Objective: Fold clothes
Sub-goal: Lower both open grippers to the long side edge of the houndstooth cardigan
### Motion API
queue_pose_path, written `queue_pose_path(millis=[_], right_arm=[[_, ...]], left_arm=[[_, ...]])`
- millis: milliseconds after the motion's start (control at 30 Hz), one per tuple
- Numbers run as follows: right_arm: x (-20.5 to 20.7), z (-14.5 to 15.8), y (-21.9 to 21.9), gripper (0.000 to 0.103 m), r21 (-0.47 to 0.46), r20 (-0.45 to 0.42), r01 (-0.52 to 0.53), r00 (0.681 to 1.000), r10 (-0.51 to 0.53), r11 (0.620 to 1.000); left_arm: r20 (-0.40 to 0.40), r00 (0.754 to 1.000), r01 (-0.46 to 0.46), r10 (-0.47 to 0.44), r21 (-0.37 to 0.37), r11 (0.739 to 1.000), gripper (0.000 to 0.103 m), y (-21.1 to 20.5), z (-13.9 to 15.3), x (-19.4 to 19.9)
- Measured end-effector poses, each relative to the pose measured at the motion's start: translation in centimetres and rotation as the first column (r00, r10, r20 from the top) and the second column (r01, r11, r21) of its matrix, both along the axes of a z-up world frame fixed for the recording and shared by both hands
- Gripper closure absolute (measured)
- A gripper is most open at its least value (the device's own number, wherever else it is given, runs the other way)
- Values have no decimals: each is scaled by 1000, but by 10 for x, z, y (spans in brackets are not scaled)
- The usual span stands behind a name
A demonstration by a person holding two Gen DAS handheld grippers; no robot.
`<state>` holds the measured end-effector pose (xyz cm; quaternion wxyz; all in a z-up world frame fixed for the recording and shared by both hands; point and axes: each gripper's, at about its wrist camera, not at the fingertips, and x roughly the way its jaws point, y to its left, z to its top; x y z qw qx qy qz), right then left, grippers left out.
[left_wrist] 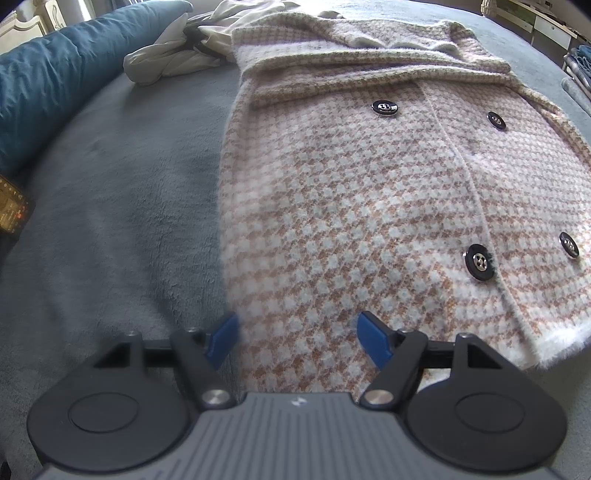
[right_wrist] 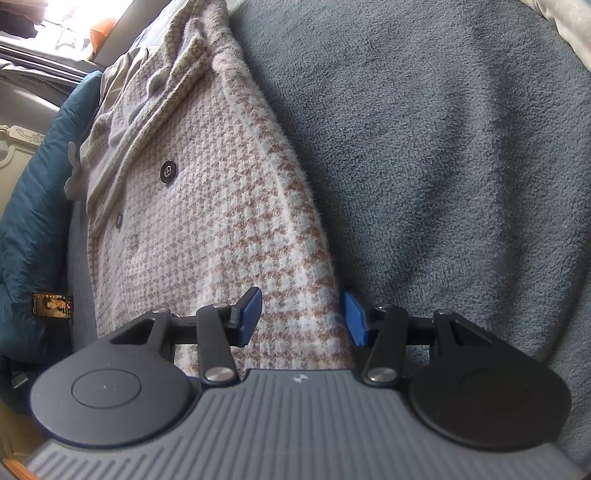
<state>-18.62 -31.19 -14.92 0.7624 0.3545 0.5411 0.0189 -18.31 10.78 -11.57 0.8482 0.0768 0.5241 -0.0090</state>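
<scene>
A pink-tan and white houndstooth coat [left_wrist: 369,192] with black buttons [left_wrist: 479,262] lies flat, front up, on a grey fleece blanket [left_wrist: 122,206]. Its collar is at the far end. My left gripper [left_wrist: 299,338] hovers open over the coat's near left corner. The left blue pad [left_wrist: 223,338] sits at the coat's side edge and the right pad [left_wrist: 373,341] over the fabric. In the right wrist view the coat [right_wrist: 207,206] runs away from me. My right gripper [right_wrist: 301,319] is open and straddles the coat's right edge, with flat, unbunched fabric between its pads.
A teal quilt [left_wrist: 48,85] lies along the left side. A crumpled cream garment [left_wrist: 173,51] lies beyond the coat's collar. A small dark card [right_wrist: 51,304] rests by the quilt. The grey blanket [right_wrist: 461,166] stretches right of the coat. Shelves [left_wrist: 546,18] stand at the far right.
</scene>
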Motion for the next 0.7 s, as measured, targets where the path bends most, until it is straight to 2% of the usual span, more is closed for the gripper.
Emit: queue_pose_path(millis=[533,600,667,700], right_arm=[[-1,0,2,56,-12,-6,-8,1000,8,1000],[-1,0,2,56,-14,-3,-9,1000,9,1000],[-2,1,1,56,-16,2,-8,1000,8,1000],[-2,2,1,56,-18,6,-8,1000,8,1000]], left_arm=[[2,1000,-2,2,-12,1000,30,3,-1,-2],[20,1000,6,-6,-21,1000,30,6,3,-2],[70,998,5,-2,-31,1000,29,14,10,-4],[79,997,-4,8,-58,998,27,21,11,-4]])
